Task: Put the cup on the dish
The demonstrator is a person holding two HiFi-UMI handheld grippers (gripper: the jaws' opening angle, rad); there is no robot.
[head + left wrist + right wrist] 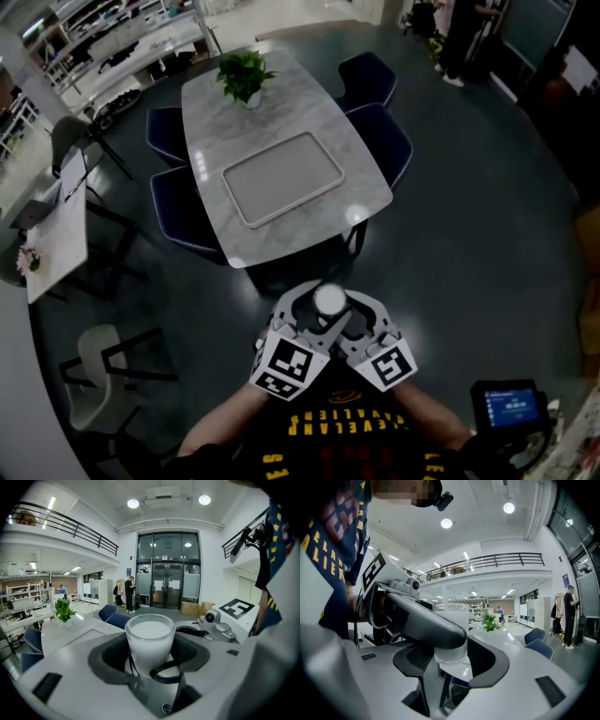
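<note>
Because the dish (281, 176) lies well ahead on the worktop (211, 103), left gripper (150, 641) and right gripper (451, 658) both clamp their fingers on the cup (330, 299), probably steadying it

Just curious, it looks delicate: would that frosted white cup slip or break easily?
The frosted white cup looks like glass, so it is probably rigid but breakable if dropped. Its smooth wall may be slippery; both the left gripper and right gripper close round it. It is taller than wide, so it could tip.
</note>
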